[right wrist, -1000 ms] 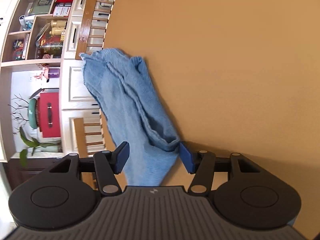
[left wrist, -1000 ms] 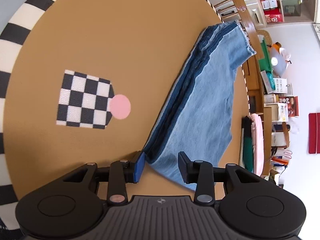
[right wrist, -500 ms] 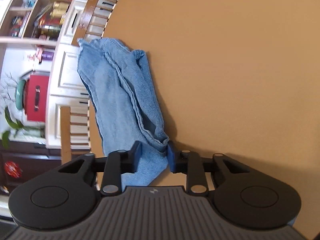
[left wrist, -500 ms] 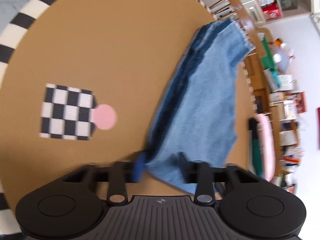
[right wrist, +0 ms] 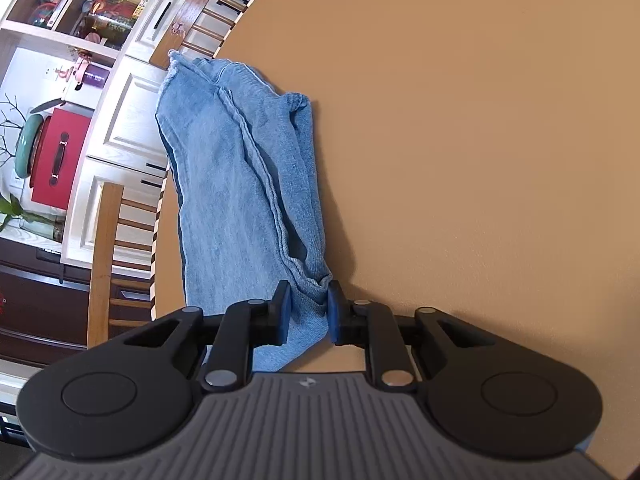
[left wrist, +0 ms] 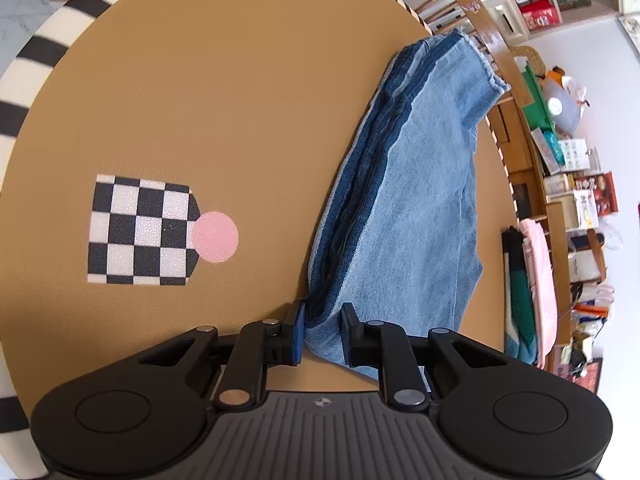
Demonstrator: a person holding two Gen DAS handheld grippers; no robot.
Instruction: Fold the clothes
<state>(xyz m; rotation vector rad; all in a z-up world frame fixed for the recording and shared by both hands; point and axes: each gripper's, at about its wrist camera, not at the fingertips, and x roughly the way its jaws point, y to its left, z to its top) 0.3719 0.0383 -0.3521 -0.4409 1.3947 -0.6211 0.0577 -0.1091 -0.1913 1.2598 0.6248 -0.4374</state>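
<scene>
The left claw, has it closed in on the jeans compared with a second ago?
Yes. The left claw has narrowed onto the near edge of the jeans and is closing, while the checkered patch on the table stays roughly put.

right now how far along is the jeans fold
Done: jeans already lie doubled lengthwise, leg on leg, on the tan table. In hand: left gripper and right gripper are closing on denim at the near end. Left: carrying that end over for the crosswise fold.

A pair of light-blue denim jeans [left wrist: 416, 208] lies folded lengthwise in a long strip on the round tan tabletop [left wrist: 224, 92], darker layered edges stacked along one side, frayed hem reaching the tabletop's rim.
</scene>
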